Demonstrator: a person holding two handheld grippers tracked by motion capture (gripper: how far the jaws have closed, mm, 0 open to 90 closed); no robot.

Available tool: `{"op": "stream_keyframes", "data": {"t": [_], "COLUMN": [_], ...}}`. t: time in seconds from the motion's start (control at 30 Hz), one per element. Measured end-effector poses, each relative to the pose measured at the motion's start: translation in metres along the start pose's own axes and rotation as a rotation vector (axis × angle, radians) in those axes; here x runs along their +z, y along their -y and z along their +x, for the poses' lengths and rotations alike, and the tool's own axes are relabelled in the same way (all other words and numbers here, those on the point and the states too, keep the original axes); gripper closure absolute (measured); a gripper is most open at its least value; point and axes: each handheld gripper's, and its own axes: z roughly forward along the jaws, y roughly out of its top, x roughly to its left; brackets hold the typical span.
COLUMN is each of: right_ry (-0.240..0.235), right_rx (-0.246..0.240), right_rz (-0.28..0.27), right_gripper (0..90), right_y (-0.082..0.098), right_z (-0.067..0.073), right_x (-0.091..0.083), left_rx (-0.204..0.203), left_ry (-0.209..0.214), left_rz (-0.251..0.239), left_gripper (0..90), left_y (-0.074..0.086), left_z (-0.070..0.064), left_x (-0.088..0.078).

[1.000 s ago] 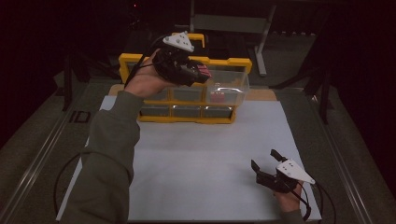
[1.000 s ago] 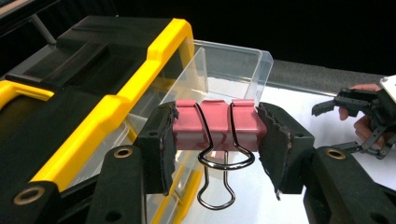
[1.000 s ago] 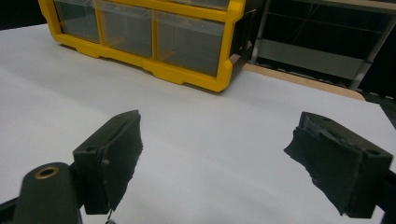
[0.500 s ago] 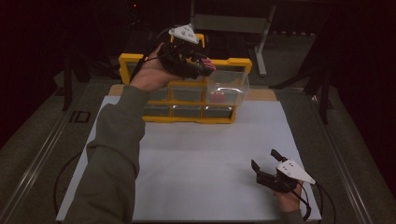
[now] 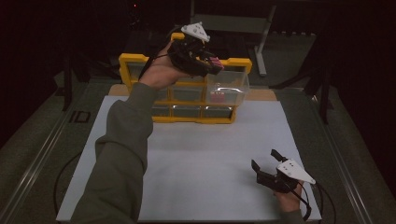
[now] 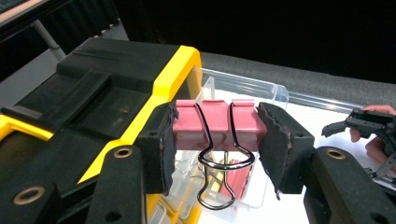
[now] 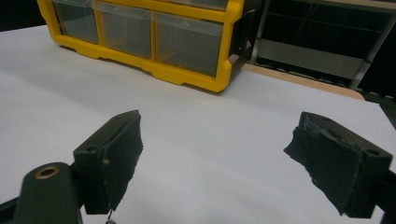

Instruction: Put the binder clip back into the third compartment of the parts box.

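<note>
The high view looks forward and down from the person's side, taking in the whole bench from afar, with the yellow drawer cabinet at the far edge. The left gripper view sits close above that cabinet, facing across its open clear drawer toward the right claw. The right gripper view rides low over the white sheet, facing the cabinet's front. All three views share the cabinet.
</note>
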Motion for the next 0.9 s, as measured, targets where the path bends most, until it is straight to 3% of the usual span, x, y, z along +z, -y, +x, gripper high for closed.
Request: {"op": "stream_keyframes", "data": {"t": [0.33,0.6,0.67,0.7,0.73,0.77,0.9], "right_ry": [0.001,0.0,0.0,0.0,-0.001,0.0,-0.002], "right_rx": [0.001,0.0,0.002,0.002,0.003,0.001,0.005], "right_rz": [0.0,-0.001,-0.002,-0.002,-0.003,-0.005,-0.001], "right_gripper": [15.1,15.1,15.1,15.1,15.1,15.1,15.1], "right_y": [0.0,0.0,0.0,0.0,0.0,0.0,0.0], "right_z": [0.0,0.0,0.0,0.0,0.0,0.0,0.0], "right_x": [0.0,-0.001,-0.001,-0.001,-0.001,-0.001,-0.001], "left_rx": [0.016,0.006,-0.009,-0.049,-0.076,-0.091,-0.09], "left_ry": [-0.003,-0.007,-0.029,-0.028,-0.012,-0.01,-0.037], "left_rz": [0.027,0.037,0.02,-0.002,-0.003,0.004,0.034], "left_gripper": [49.6,49.6,49.0,37.4,19.9,14.7,8.0], "left_y": [-0.008,-0.015,-0.014,-0.013,-0.013,-0.012,-0.008], "left_z": [-0.002,-0.005,-0.004,-0.002,0.0,0.002,0.002], "left_x": [0.011,0.026,0.029,0.03,0.03,0.03,0.03]}}
